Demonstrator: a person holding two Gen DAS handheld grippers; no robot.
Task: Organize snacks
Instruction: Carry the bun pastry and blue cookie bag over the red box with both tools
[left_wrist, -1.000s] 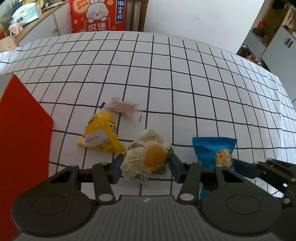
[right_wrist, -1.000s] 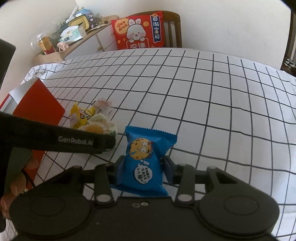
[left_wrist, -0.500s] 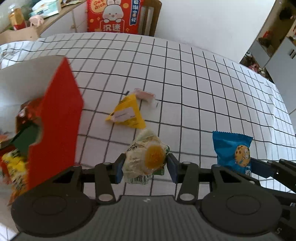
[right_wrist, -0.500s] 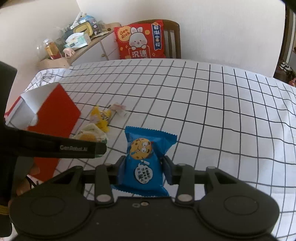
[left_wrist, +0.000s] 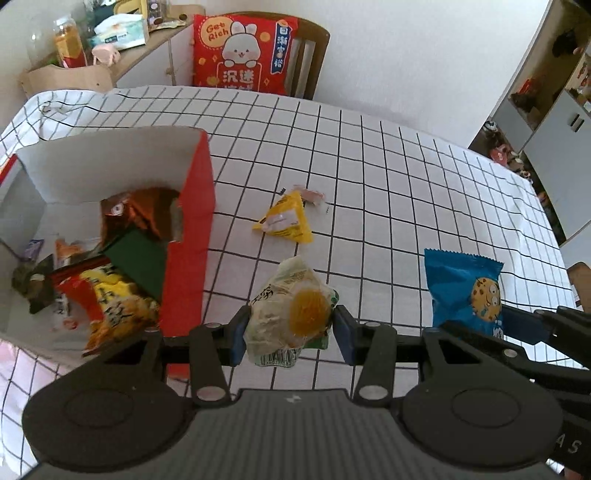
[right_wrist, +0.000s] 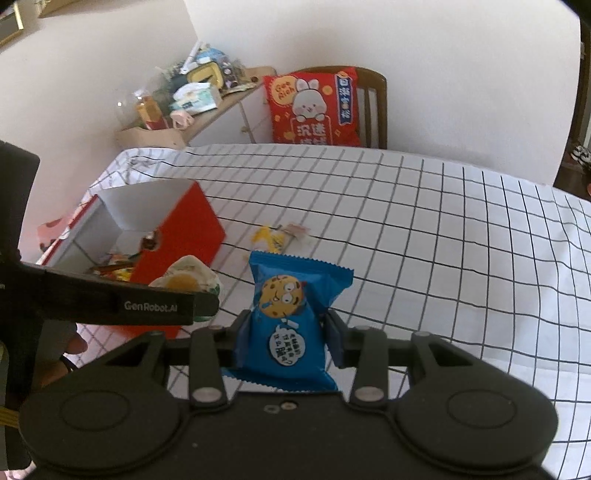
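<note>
We see a home dining room: checked-cloth table, wooden chair at twelve o'clock, cluttered sideboard at eleven.

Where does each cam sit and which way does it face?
Left wrist: on the left tool, angled down at the red box; its fingers grip a pale egg-print packet.
Right wrist: on the right tool, angled down across the checked tablecloth; grips a blue cookie packet; a fingertip shows.
Shared: box, both packets.
</note>
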